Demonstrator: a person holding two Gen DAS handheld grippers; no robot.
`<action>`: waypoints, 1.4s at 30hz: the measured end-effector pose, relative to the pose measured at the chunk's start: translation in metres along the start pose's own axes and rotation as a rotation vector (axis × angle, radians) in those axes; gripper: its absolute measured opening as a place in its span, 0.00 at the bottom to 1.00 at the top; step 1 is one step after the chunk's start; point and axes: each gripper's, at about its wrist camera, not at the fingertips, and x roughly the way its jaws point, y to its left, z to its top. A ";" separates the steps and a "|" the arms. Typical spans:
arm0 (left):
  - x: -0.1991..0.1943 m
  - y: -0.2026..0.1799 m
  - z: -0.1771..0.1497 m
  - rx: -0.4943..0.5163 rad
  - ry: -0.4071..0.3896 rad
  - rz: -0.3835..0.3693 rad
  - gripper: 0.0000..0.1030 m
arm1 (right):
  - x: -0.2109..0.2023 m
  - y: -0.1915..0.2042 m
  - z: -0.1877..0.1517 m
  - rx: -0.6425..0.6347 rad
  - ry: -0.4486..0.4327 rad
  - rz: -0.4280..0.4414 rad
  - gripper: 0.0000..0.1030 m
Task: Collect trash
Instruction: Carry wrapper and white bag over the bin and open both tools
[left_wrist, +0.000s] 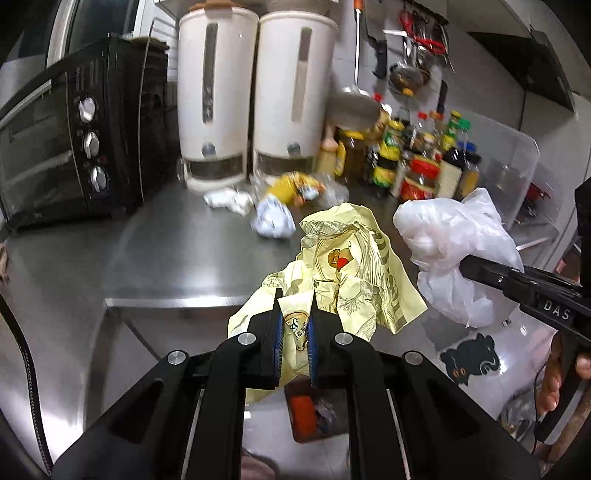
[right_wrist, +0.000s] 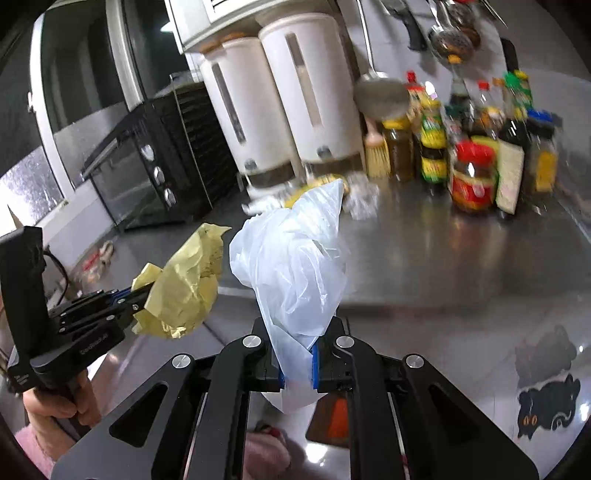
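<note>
A crumpled yellow wrapper is pinched in the left gripper, whose blue pads are nearly closed on a fold of it, and a thin white plastic bag is clamped in the right gripper, whose jaws are all but shut on its gathered neck. Both bundles are held clear of the steel counter, at or just off its near edge, the wrapper to the left and the bag close beside it on the right, without visible contact. The relation on which the coming move is judged to turn is that of the held trash to a bin: a dark box with orange contents is seen low down, beneath the grippers and nearer than the counter edge, so the drop would lie downward and toward the person; whether it is a bin cannot be told. Neither hand is clearly the nearer to it. More trash is left far back on the counter: white paper wads and a yellow packet, lying before two tall white canisters. The wrapper is stiff, printed, waxy-looking paper that holds its creases; the bag is limp, translucent film, bunched upward from the pads. A black oven stands at far left and sauce bottles at far right.
</note>
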 end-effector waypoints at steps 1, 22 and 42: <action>0.002 0.000 -0.006 -0.001 0.009 -0.004 0.09 | 0.001 -0.004 -0.009 0.006 0.008 -0.008 0.11; 0.163 -0.021 -0.187 0.015 0.363 -0.073 0.09 | 0.134 -0.089 -0.188 0.197 0.347 -0.070 0.11; 0.334 -0.019 -0.279 -0.048 0.719 -0.099 0.11 | 0.284 -0.146 -0.262 0.370 0.602 -0.147 0.13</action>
